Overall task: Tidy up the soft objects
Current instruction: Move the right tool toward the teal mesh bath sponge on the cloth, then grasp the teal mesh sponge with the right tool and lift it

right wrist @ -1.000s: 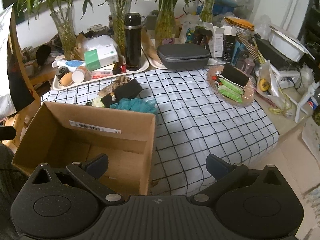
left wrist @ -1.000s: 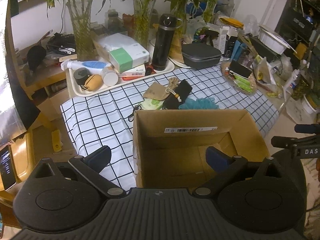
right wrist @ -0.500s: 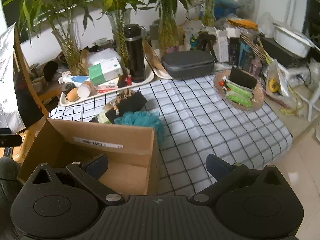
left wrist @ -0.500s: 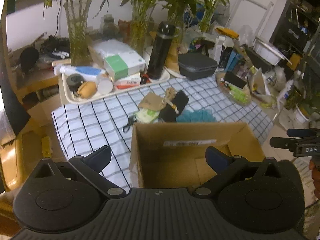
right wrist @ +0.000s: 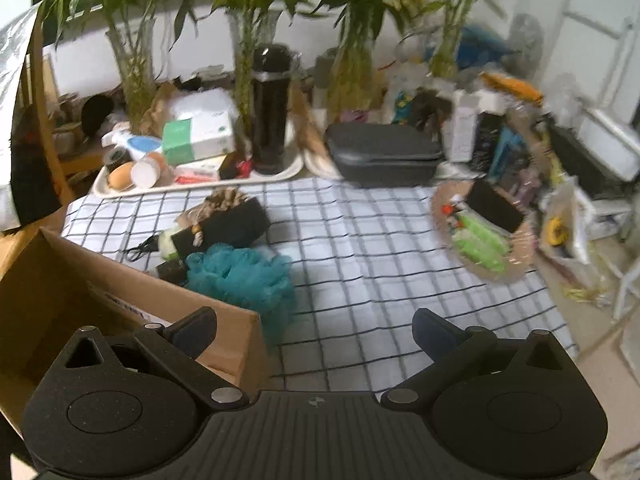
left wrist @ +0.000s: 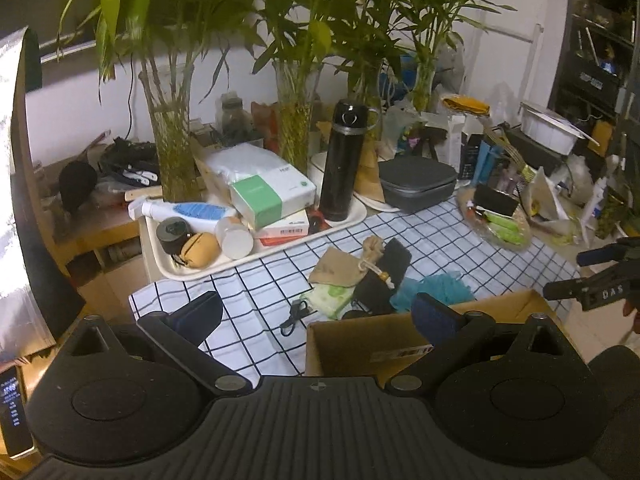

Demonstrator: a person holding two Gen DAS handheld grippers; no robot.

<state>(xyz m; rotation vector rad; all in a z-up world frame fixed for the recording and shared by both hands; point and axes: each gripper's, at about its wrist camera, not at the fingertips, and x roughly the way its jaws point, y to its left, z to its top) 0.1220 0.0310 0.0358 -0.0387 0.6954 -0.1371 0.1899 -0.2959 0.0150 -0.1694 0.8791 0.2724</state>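
Left gripper (left wrist: 316, 310) hovers level above the near-left cloth (left wrist: 256, 280), jaws wide and empty. Box (right wrist: 72, 280) sits near; pouches (right wrist: 224, 222) and teal puff (right wrist: 240, 276) lie just beyond. Right gripper (right wrist: 314, 330) hovers likewise, wide, empty.

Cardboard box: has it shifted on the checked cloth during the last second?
Cannot tell. The cardboard box sits just as close to the teal bath pouf, but both cameras moved, so a small shift could pass unseen.

Loofah: a teal mesh bath puff (right wrist: 240, 276) lay touching the open brown cardboard box (right wrist: 56, 280).
Pouches: a black fabric pouch (right wrist: 228, 224) and a tan drawstring bag (left wrist: 334, 266) lay just behind it.
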